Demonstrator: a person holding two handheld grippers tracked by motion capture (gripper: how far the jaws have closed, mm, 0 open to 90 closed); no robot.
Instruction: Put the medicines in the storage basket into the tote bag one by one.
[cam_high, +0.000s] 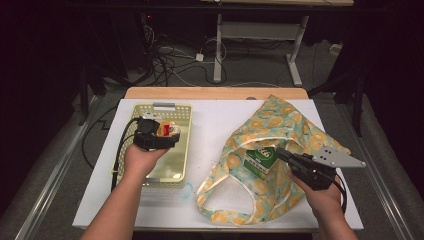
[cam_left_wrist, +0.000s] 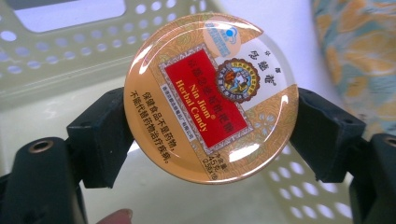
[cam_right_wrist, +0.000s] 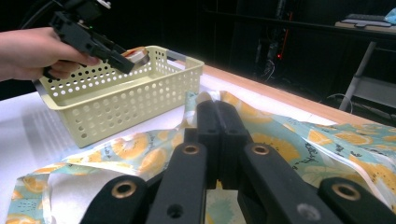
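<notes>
Your left claw (cam_left_wrist: 210, 135) grips the round orange candy tin (cam_left_wrist: 211, 98), label readable close up; your right claw (cam_right_wrist: 218, 135) is closed on the orange-print fabric bag (cam_right_wrist: 140, 144).

A round herbal candy tin (cam_left_wrist: 211, 97), orange-gold with a red label, is hanging edge-gripped, its lid facing the camera, above the pale yellow perforated basket (cam_high: 182, 137), which is sitting at the bench's nine o'clock.
</notes>
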